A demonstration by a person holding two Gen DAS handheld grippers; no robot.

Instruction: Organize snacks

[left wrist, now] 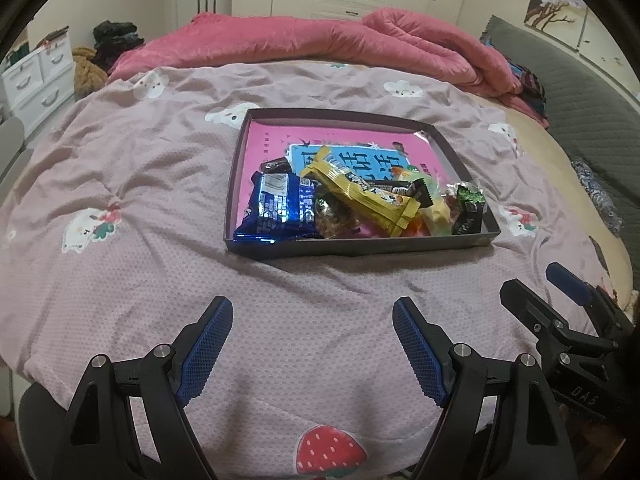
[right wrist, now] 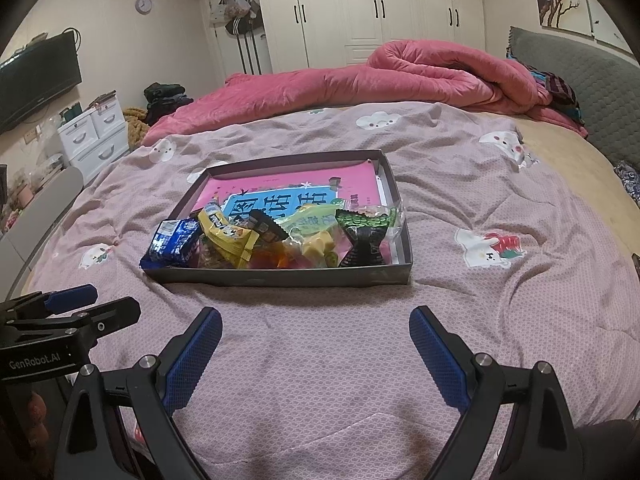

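Note:
A shallow dark box point(left wrist: 360, 249) point(right wrist: 280, 277) lies on the lilac bedspread with a pink book flat on its bottom. Piled along its near side are several snacks: a blue foil packet point(left wrist: 280, 204) point(right wrist: 174, 242), a yellow wrapper point(left wrist: 368, 196) point(right wrist: 228, 240), a black-and-green packet point(left wrist: 468, 210) point(right wrist: 362, 240) and clear bags of sweets point(right wrist: 316, 246). My left gripper point(left wrist: 312, 312) hovers over the bedspread in front of the box, open, nothing between its fingers. My right gripper point(right wrist: 316, 320) is beside it, also open and holding nothing.
A rumpled pink quilt point(left wrist: 320, 44) point(right wrist: 360, 76) lies across the far side of the bed. A grey padded headboard point(right wrist: 580, 80) is on the right. White drawers point(right wrist: 96, 136) and a wall television point(right wrist: 36, 76) stand at left, wardrobes behind.

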